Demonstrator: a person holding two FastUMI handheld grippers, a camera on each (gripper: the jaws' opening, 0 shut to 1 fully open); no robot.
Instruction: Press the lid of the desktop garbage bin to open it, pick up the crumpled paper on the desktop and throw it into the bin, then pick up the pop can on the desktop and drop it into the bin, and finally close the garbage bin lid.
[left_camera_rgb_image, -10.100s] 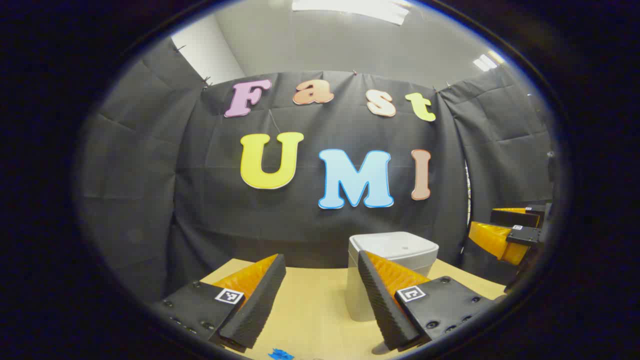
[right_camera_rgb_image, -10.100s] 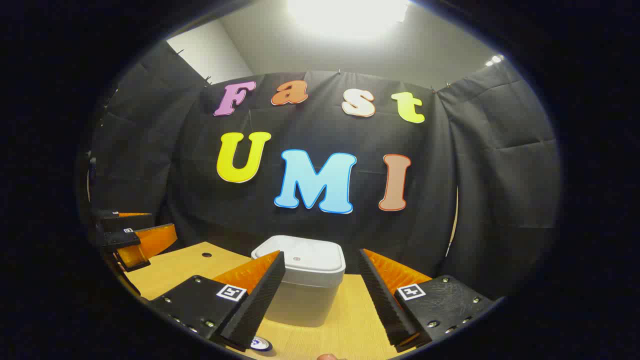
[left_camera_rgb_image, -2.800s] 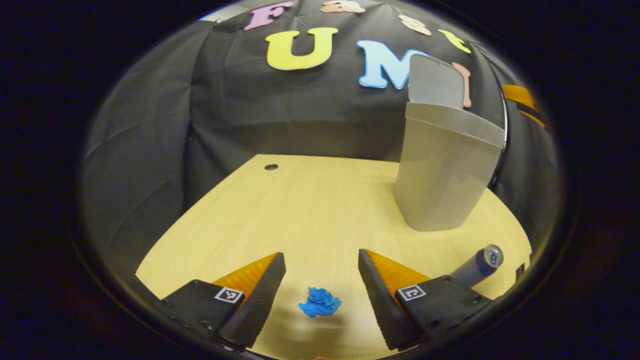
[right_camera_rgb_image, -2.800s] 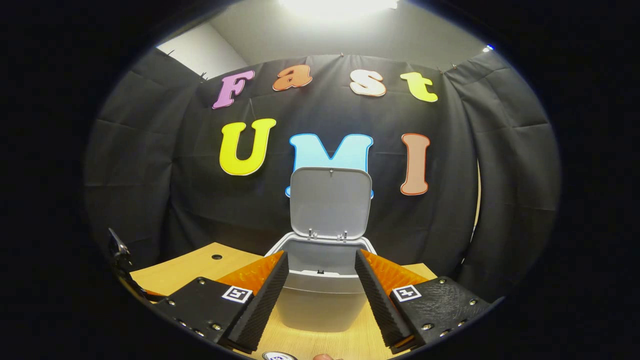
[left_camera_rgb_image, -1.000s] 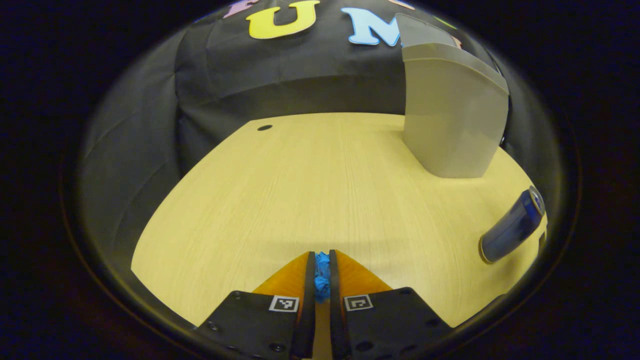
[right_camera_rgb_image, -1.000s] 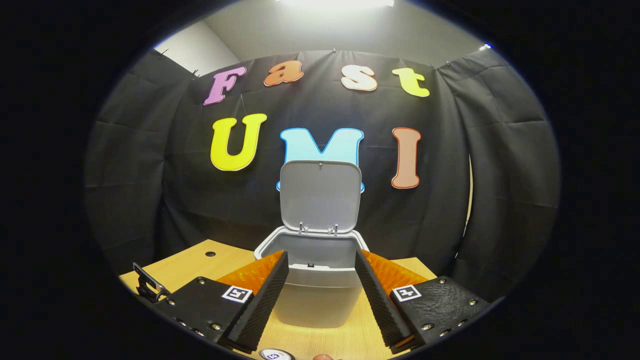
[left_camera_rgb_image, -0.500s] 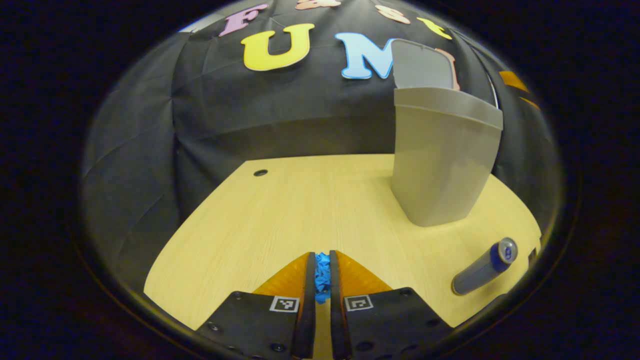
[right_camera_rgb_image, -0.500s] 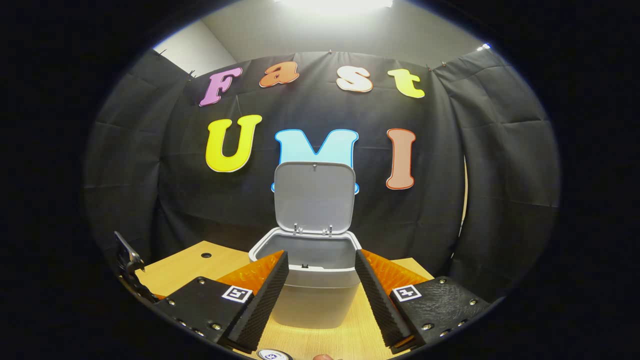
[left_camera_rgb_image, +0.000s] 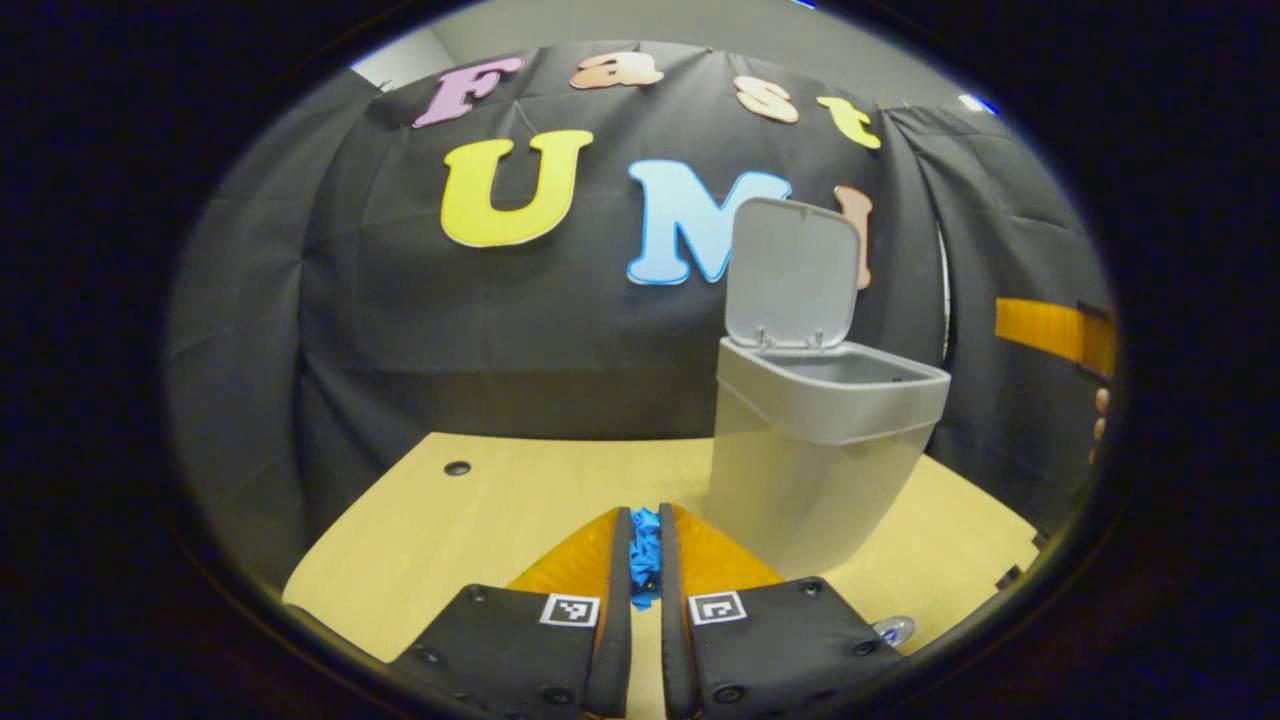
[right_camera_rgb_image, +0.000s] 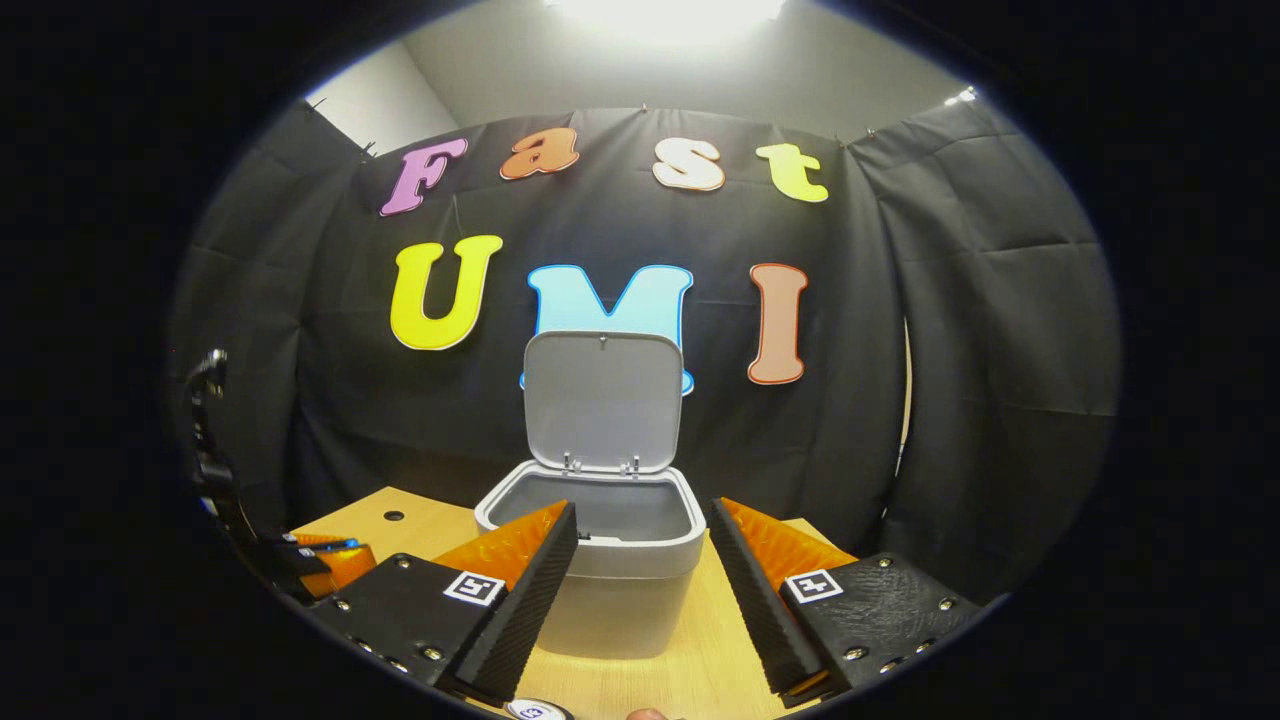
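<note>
The grey garbage bin (left_camera_rgb_image: 815, 470) stands on the wooden table (left_camera_rgb_image: 470, 520) with its lid (left_camera_rgb_image: 792, 275) raised upright. In the left gripper view my left gripper (left_camera_rgb_image: 644, 545) is shut on the blue crumpled paper (left_camera_rgb_image: 644, 555), held above the table just left of the bin. The pop can's top (left_camera_rgb_image: 893, 630) peeks out at the lower right. In the right gripper view the bin (right_camera_rgb_image: 600, 570) sits straight ahead, lid (right_camera_rgb_image: 603, 400) up, and my right gripper (right_camera_rgb_image: 640, 570) is open in front of it. The can's end (right_camera_rgb_image: 535, 711) shows at the bottom edge.
The left gripper (right_camera_rgb_image: 320, 558) appears at the left of the right gripper view, low over the table (right_camera_rgb_image: 410, 522). A cable hole (left_camera_rgb_image: 457, 468) marks the table's far left. Fingers of a hand (left_camera_rgb_image: 1100, 415) show beside the bin on the right.
My left gripper has lifted with the blue paper and tilted up, so the bin's opening now shows. The right gripper has barely shifted and stays open.
</note>
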